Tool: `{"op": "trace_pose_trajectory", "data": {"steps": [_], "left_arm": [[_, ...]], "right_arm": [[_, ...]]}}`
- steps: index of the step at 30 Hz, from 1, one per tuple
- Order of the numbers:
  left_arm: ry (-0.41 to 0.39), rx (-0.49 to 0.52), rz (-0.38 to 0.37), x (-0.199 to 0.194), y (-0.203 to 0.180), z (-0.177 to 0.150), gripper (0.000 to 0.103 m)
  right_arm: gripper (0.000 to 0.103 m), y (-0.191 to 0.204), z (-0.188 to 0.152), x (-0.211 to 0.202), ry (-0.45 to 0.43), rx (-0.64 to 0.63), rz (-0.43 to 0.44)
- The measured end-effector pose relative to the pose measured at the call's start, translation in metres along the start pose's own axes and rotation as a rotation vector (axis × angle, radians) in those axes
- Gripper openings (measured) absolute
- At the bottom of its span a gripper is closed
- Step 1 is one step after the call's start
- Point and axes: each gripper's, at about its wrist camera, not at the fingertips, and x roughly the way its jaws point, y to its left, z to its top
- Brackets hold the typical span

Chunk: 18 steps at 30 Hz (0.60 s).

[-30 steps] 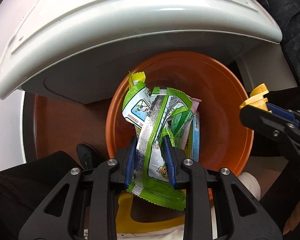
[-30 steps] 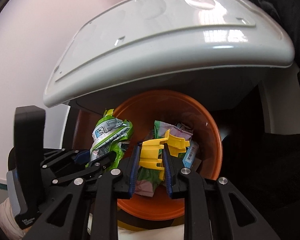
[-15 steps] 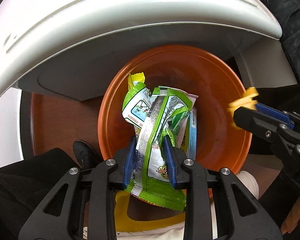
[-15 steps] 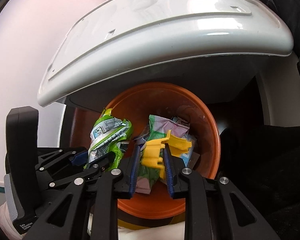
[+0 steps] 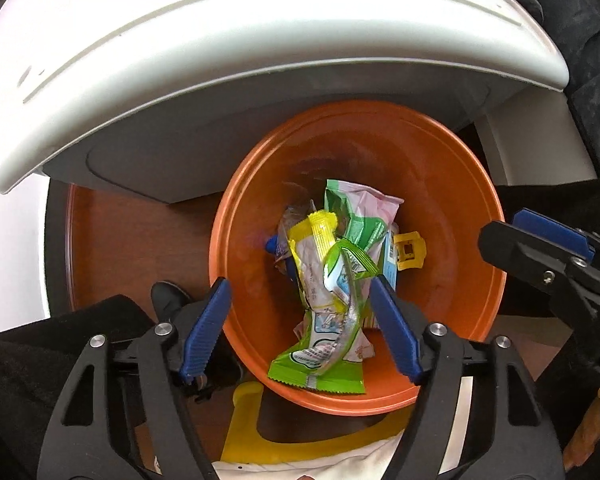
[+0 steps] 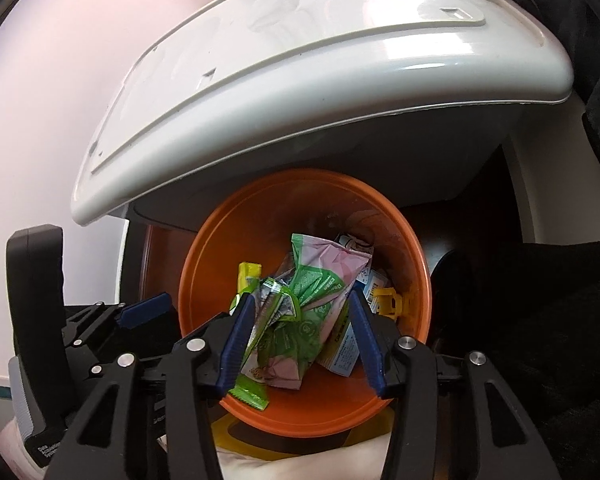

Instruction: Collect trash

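An orange round bin (image 5: 452,184) (image 6: 204,280) stands below both grippers. Inside it lie a green and silver wrapper (image 5: 328,328) (image 6: 276,332), a pink and green packet (image 5: 364,216) (image 6: 324,276), a blue and white packet (image 6: 344,352) and a yellow plastic piece (image 5: 409,250) (image 6: 386,300). My left gripper (image 5: 300,326) is open and empty just above the bin's near rim. My right gripper (image 6: 300,340) is open and empty over the bin; it also shows at the right in the left wrist view (image 5: 540,248).
A white table top (image 5: 220,40) (image 6: 320,60) overhangs the far side of the bin. A dark brown floor (image 5: 132,240) lies to the left. A yellow object (image 5: 260,432) sits under the bin's near edge. Dark clothing (image 6: 540,320) is at the right.
Both grippers have opened. The green wrapper has dropped from the left gripper and the yellow piece from the right gripper; both now lie in the bin.
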Motion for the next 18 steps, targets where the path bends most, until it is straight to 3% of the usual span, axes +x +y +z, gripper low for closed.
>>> {"op": "trace_pose_trajectory", "data": {"steps": [5,18], "left_arm": [[-0.023,-0.014,-0.012,-0.011,0.004,0.003,0.072],[-0.233,-0.047,0.018,-0.074,0.017,0.020,0.079]], "right_arm": [[0.059,0.002,0.001,-0.013,-0.029,-0.006,0.002],[0.085,0.021,0.015,-0.063,-0.181,-0.045,-0.015]]}}
